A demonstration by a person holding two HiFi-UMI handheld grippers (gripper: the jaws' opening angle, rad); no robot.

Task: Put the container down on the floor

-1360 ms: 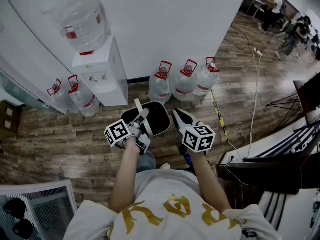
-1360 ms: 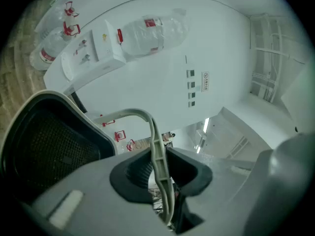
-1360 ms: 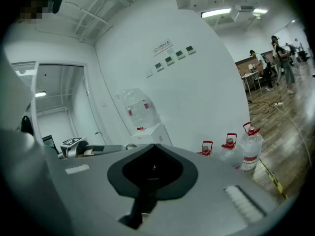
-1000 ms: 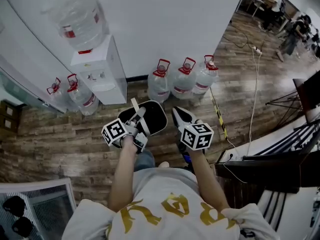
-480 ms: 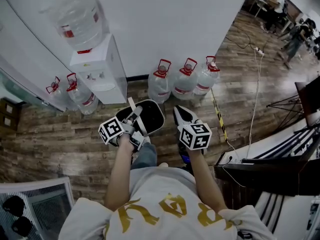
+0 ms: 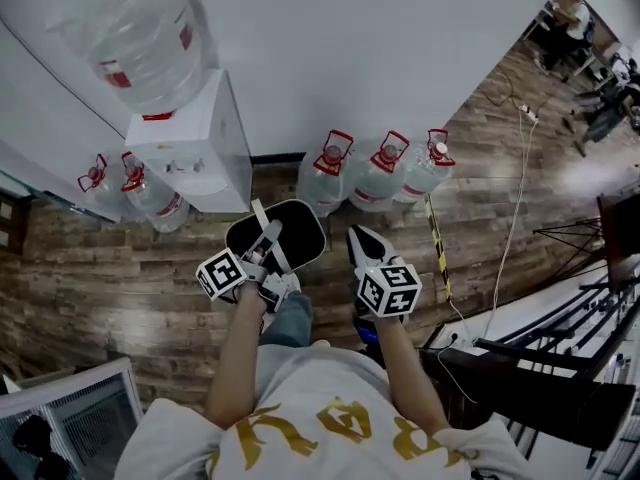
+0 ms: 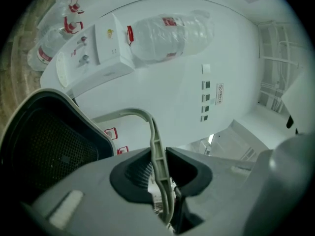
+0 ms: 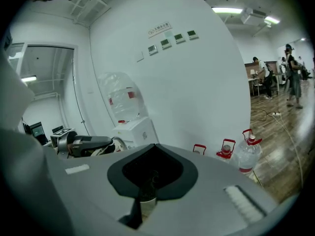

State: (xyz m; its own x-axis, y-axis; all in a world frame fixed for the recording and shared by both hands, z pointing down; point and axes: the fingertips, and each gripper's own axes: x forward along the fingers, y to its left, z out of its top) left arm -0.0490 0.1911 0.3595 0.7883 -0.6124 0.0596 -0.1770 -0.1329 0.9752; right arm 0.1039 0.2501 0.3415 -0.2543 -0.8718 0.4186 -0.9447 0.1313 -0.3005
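Observation:
The container is a black oval bin with a mesh wall and a pale bail handle. It hangs above the wooden floor, in front of the person's legs. My left gripper is shut on the handle, which runs up between its jaws in the left gripper view. My right gripper is just to the right of the container, apart from it, jaws together with nothing held. In the right gripper view the left gripper shows at the left.
A white water dispenser with a big bottle on top stands against the wall. Three water jugs line the wall behind the container, two more stand left of the dispenser. A cable and dark desk lie right.
The left gripper with the container has drifted slightly left and nearer the person. The head view has shifted, so the dispenser looks larger. Both grippers keep their states.

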